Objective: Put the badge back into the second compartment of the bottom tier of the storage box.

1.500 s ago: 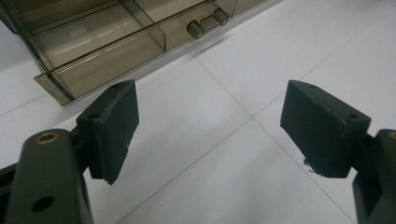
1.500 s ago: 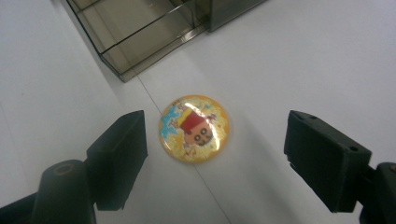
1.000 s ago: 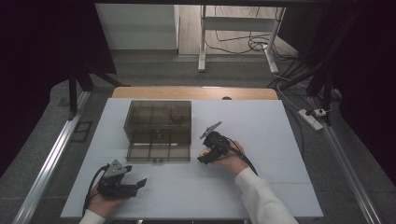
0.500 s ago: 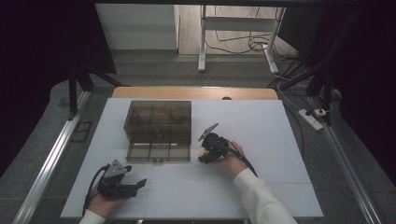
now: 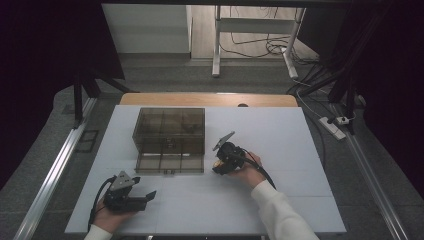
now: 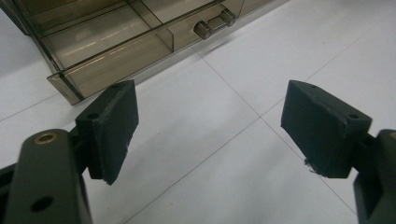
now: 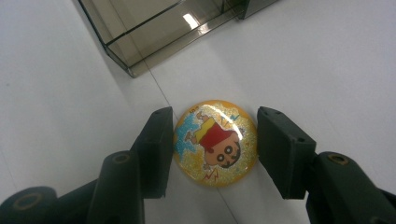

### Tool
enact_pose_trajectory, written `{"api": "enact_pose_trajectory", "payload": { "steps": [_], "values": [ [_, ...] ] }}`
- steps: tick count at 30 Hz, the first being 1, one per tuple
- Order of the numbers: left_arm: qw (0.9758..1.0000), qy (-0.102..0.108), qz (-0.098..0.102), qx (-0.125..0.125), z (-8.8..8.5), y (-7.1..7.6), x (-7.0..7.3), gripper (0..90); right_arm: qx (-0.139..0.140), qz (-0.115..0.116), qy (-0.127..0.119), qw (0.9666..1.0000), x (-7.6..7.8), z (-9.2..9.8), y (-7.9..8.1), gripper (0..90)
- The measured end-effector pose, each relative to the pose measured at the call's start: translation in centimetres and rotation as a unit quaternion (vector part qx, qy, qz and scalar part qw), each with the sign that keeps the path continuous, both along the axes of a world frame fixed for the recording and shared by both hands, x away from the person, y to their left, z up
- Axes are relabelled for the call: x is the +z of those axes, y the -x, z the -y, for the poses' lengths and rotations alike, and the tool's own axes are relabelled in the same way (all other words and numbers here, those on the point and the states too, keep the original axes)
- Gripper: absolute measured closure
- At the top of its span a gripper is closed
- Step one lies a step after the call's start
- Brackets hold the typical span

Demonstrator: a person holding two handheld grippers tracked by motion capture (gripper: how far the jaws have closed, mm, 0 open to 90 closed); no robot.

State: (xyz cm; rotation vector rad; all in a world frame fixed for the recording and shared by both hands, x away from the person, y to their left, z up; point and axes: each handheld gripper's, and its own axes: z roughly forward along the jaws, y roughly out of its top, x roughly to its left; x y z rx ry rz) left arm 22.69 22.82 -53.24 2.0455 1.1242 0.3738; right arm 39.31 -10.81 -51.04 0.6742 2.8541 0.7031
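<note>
The right hand-held gripper [image 7: 214, 148] had just been closing around a round, domed badge [image 7: 215, 142] with a cartoon figure on a glittery yellow face, which lay flat on the white tabletop [image 7: 327, 56] just off the near right corner of the smoky clear drawer box [image 5: 170, 139]. Its left pad appeared to touch the badge's rim while the right pad stood a sliver off — so it was not yet gripping, only bracketing. To do this well, the jaws should stay low and centred across the widest part of the disc, closing evenly so the slick dome neither squirts out nor tips. The left hand-held gripper [image 5: 145, 199] rested near the front edge with its jaws spread and empty, aimed towards the box's drawer knob [image 6: 214, 23].
</note>
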Motion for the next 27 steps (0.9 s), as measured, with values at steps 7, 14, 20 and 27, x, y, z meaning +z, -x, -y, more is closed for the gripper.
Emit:
{"api": "enact_pose_trajectory", "payload": {
  "steps": [7,14,20,27],
  "values": [
    [1.0,0.0,0.001,0.0,0.0,0.0,0.0,20.2,-0.004,0.002,-0.007,1.0,0.1,0.3,-0.1,47.6],
    [1.0,0.001,0.001,0.0,0.0,0.0,0.0,20.3,-0.013,0.009,-0.025,0.9996,0.6,0.8,-0.2,47.6],
    [1.0,0.001,0.001,0.0,0.0,0.0,0.0,20.3,-0.019,0.011,-0.038,0.999,1.1,1.2,-0.3,47.6],
    [1.0,0.001,0.001,-0.001,0.0,0.0,0.0,20.3,-0.015,0.02,-0.063,0.9977,1.8,1.4,0.0,47.6]
  ]
}}
